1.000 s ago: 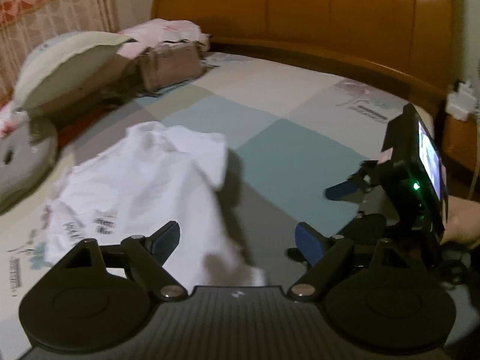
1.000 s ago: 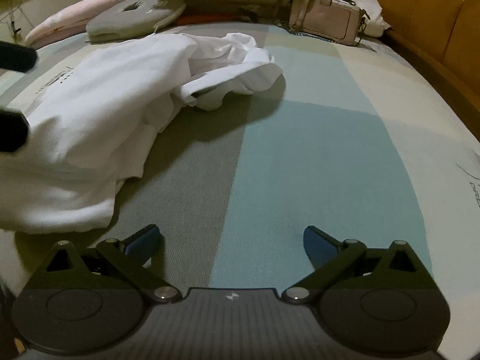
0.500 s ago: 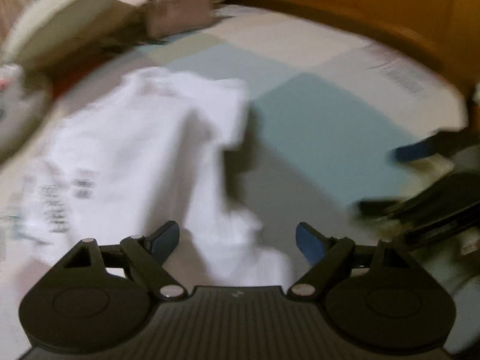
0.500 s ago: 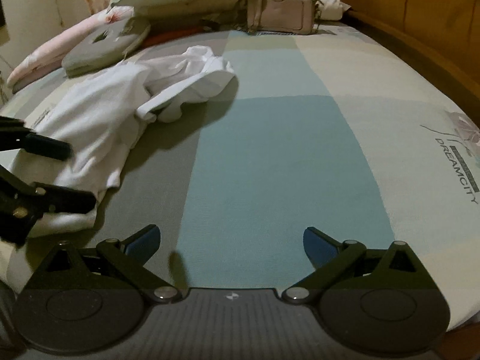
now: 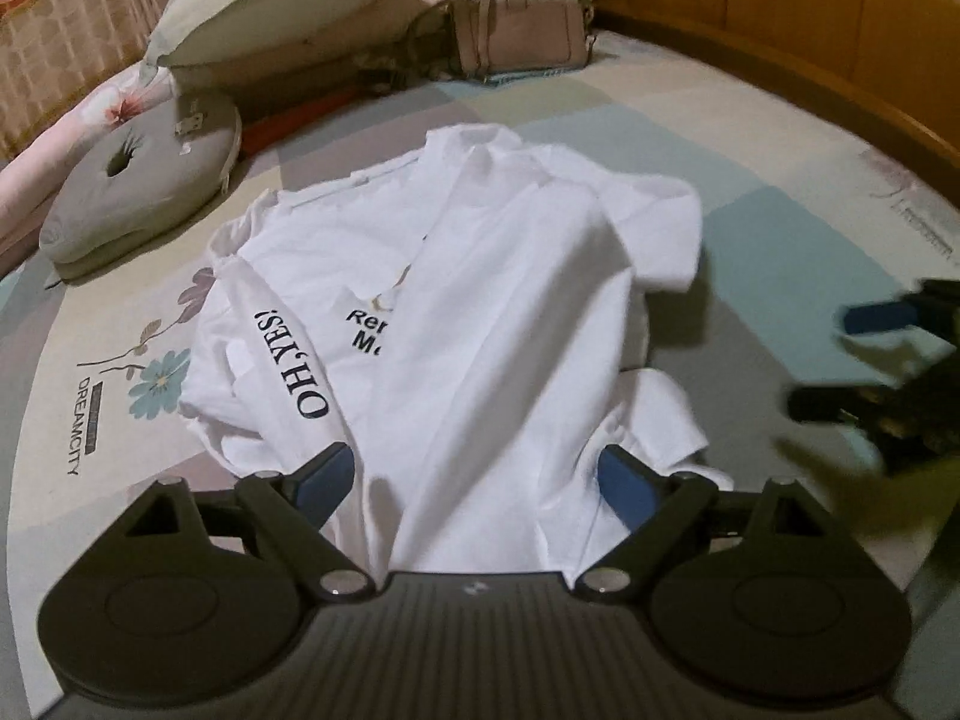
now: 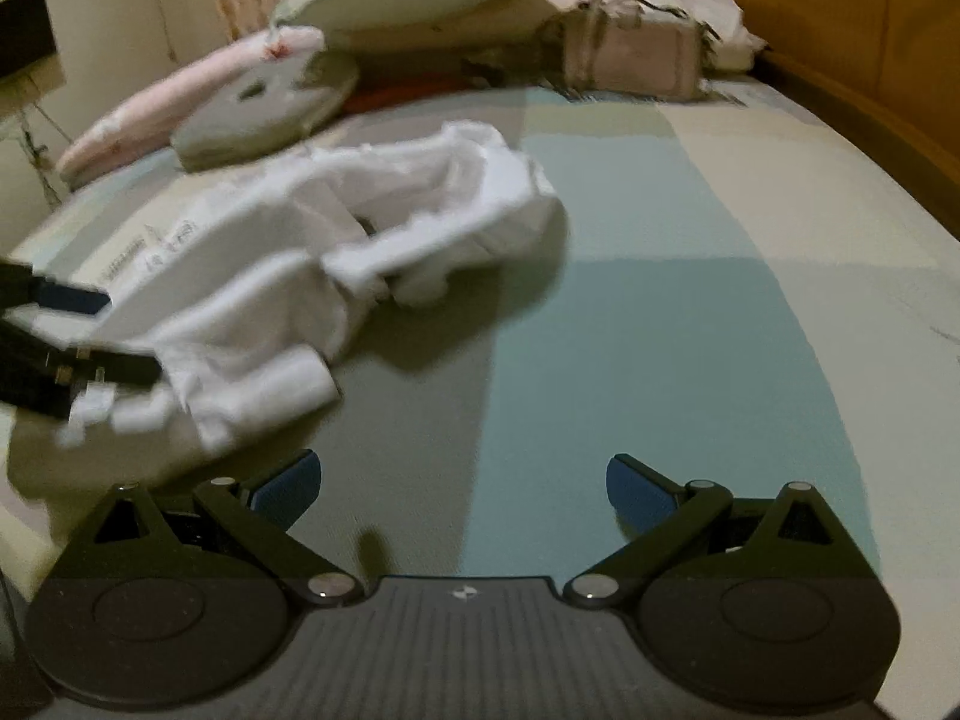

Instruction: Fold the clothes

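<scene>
Two grippers are seen over a bed sheet (image 6: pixel 660 312) patterned in grey, teal and cream blocks. The left gripper (image 5: pixel 477 471) is held with its blue-padded fingers (image 5: pixel 324 474) spread wide apart, and nothing is clamped between them; the near end of the white T-shirt (image 5: pixel 480 312) lies in the gap, though contact with the pads cannot be made out. The right gripper (image 6: pixel 463 483) is likewise held wide open above bare sheet, with nothing gripped, and the shirt lies ahead to its left.

The shirt is crumpled on the middle of the bed, with black lettering "OH,YES!" visible on one fold. A grey cushion (image 5: pixel 144 180), a pale pillow (image 5: pixel 282 6) and a beige handbag (image 5: pixel 516 30) lie beyond it, near the wooden headboard (image 5: pixel 810 18).

Compared with half a second ago, the left gripper has been brought closer over the shirt, and the right-wrist view is now blurred by motion.
</scene>
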